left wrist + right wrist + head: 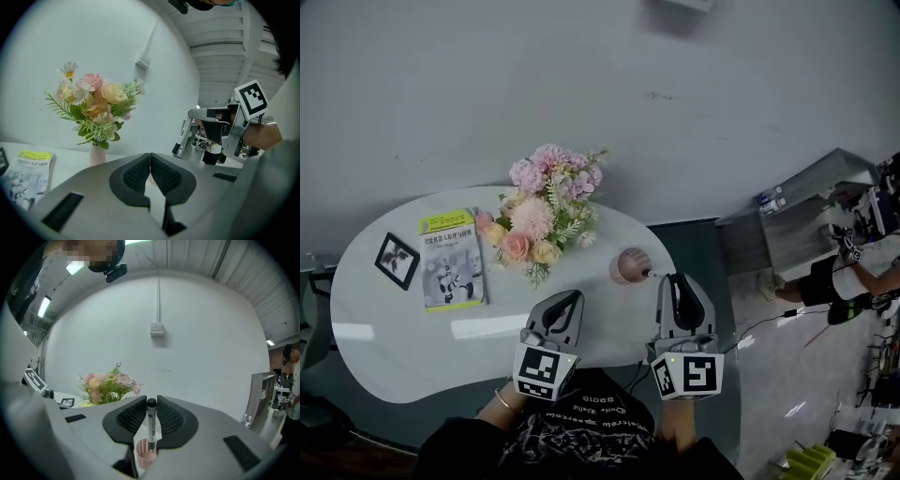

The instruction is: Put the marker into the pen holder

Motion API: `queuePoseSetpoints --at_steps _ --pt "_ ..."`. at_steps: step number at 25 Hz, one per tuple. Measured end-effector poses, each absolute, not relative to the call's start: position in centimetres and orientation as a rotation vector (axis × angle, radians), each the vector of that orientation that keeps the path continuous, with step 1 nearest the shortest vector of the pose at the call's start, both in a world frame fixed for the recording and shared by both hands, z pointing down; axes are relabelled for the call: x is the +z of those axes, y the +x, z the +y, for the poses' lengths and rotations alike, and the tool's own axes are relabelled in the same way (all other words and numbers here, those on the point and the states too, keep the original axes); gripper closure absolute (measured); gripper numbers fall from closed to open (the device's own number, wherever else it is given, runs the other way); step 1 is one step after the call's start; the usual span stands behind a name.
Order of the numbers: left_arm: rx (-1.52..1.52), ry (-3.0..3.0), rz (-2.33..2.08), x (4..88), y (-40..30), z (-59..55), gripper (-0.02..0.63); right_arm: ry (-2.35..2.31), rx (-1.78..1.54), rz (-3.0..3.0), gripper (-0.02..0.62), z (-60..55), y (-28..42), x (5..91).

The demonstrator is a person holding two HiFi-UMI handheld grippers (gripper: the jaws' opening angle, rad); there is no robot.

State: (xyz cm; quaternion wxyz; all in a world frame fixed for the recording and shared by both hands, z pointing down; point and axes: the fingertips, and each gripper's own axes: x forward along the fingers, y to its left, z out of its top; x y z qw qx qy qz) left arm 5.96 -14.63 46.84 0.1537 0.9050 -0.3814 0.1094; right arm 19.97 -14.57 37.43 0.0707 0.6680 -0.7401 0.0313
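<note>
my right gripper pinches the black-capped white marker upright, so its tip aims into the pink mesh pen holder; it seems just at the rim. my left gripper is closed, empty, kept aside.

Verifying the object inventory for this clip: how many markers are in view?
1 marker, upright in the right tool, close by the pink pen holder. Others could be hidden inside the holder.
</note>
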Motion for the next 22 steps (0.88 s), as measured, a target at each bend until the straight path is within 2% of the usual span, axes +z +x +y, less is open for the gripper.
queuePoseSetpoints --at_steps 22 --pt "0.277 2.521 -1.309 45.9 4.2 -15.4 0.583 1.828 0.172 -2.283 0.503 -18.6 19.8 42.5"
